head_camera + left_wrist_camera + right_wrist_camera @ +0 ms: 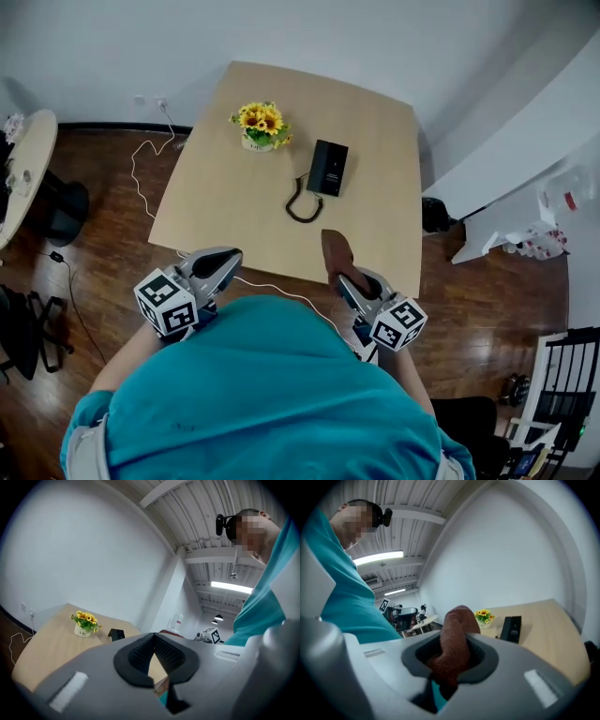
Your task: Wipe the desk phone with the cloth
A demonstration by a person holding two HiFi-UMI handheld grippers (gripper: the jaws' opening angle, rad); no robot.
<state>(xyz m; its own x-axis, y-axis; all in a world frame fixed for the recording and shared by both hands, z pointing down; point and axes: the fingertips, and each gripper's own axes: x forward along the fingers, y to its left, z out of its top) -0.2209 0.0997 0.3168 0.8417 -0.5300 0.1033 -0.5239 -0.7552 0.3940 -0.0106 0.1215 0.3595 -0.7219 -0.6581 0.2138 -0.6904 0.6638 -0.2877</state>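
Note:
The black desk phone (327, 167) lies flat on the light wooden table (216, 187), its coiled cord (302, 202) curling toward me. My right gripper (347, 278) hovers over the table's near edge, shut on a brown cloth (336, 250) that sticks out ahead of the jaws. In the right gripper view the cloth (457, 620) fills the right gripper (456, 641), with the phone (511, 629) well beyond it. My left gripper (225, 258) is held at the near left edge, shut and empty; its pads meet at the tips in the left gripper view (153, 635), the phone (116, 633) far off.
A pot of sunflowers (261, 126) stands left of the phone at the table's back. A white cable (141, 173) trails on the wooden floor at the left. A round table (23, 164) and chairs stand at far left, a white counter (525, 141) at right.

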